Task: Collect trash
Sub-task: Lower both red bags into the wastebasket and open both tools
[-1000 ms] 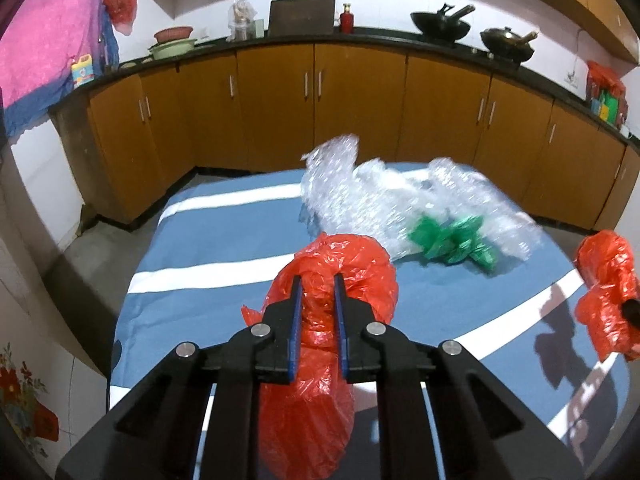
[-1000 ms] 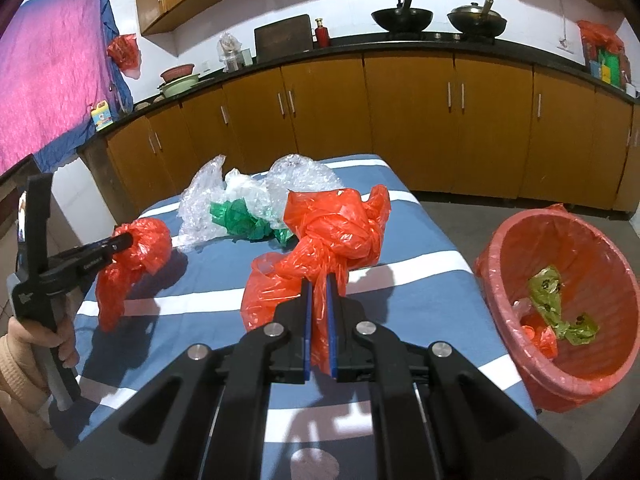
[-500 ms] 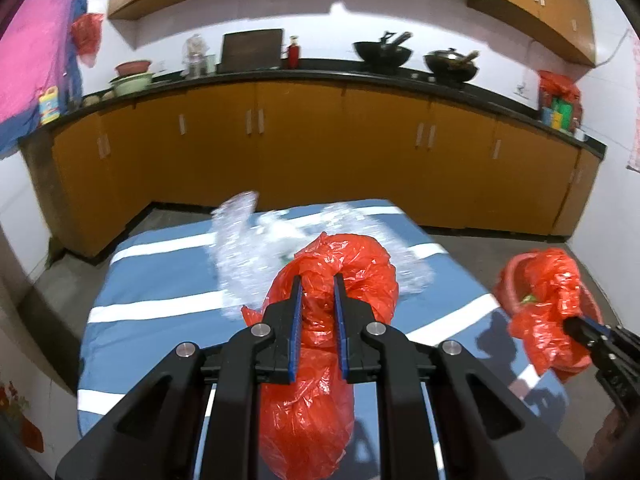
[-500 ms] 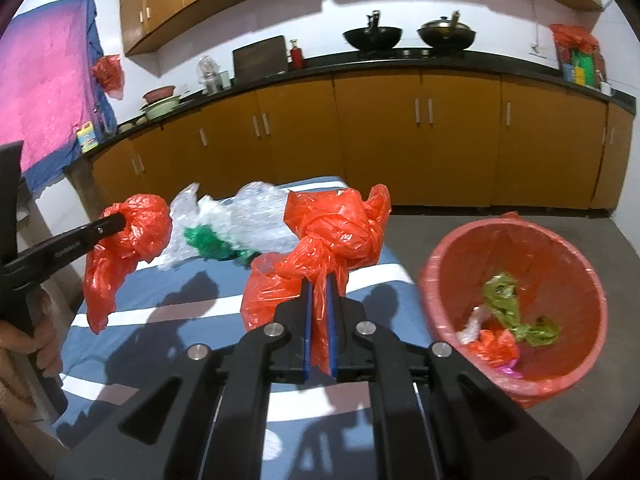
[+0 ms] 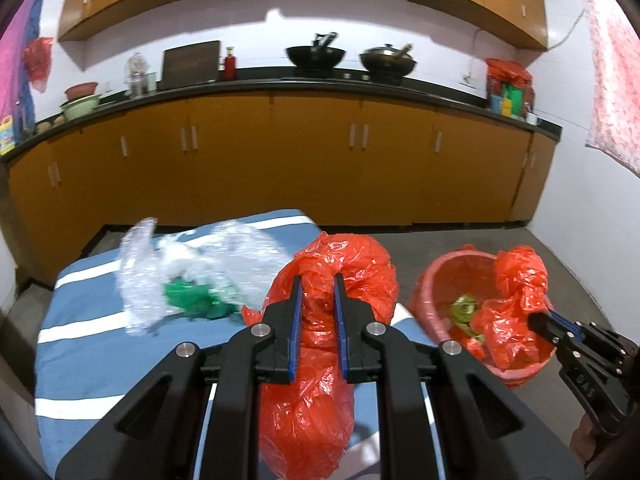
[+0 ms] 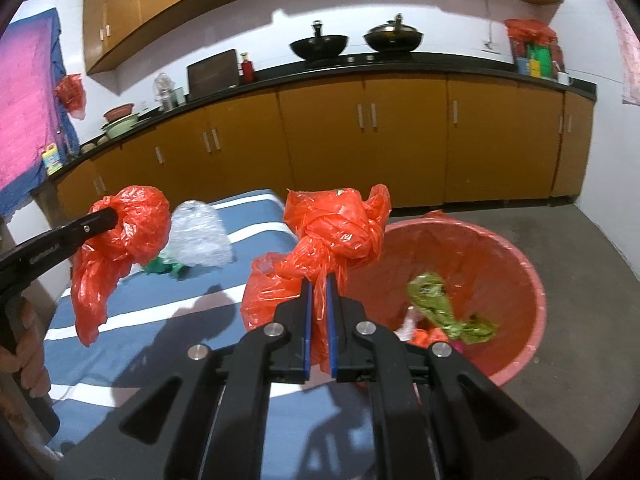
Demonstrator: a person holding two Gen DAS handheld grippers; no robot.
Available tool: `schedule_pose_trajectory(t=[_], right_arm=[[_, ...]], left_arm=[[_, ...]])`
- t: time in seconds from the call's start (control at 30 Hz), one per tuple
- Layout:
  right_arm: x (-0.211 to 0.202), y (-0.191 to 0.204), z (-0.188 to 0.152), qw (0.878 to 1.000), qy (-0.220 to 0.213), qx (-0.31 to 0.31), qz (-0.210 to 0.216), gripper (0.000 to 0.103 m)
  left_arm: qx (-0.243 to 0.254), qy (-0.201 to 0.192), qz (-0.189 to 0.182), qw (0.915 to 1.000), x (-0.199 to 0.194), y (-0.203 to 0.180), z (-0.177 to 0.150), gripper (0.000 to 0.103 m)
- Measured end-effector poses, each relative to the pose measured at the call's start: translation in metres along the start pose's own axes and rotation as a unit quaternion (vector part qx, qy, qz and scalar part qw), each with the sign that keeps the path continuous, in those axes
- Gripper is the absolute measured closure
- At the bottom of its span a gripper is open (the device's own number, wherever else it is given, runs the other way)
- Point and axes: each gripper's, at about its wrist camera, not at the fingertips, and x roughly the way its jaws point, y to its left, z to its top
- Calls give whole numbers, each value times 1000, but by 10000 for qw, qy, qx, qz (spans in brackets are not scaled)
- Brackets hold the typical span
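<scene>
My left gripper [image 5: 316, 280] is shut on a crumpled red plastic bag [image 5: 320, 400] that hangs above the right edge of the blue striped table [image 5: 80, 344]. My right gripper [image 6: 318, 278] is shut on a knotted red plastic bag [image 6: 340, 232], held over the near rim of the red basin [image 6: 516, 280] on the floor. The left wrist view shows the right gripper [image 5: 538, 318] with its knotted bag [image 5: 516, 280] above the basin [image 5: 436, 280]. In the basin lie green and red scraps [image 6: 436, 300]. Clear bubble wrap [image 5: 192, 264] and a green bag [image 5: 196, 300] rest on the table.
Orange cabinets [image 5: 280, 160] under a black counter run along the back wall, with two woks [image 5: 316, 56] on top. Bare concrete floor [image 6: 580, 240] lies around the basin. A hand [image 6: 24, 344] holds the left gripper's handle at the left edge.
Both grippers have swung to the right with their red bags. The basin has come into the left wrist view, and the right bag now hangs over it instead of over the table.
</scene>
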Motion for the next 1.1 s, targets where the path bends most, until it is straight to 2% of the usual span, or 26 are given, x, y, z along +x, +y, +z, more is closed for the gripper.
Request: schedule_pose_trajectory(t=[0.57, 1.1], right_arm=[[5, -91, 3, 9979, -46, 266, -597, 95], [28, -140, 4, 9970, 0, 454, -625, 95]], left_arm=[[275, 170, -579, 9978, 36, -93, -1, 89], [516, 409, -877, 9940, 75, -148, -9, 89]])
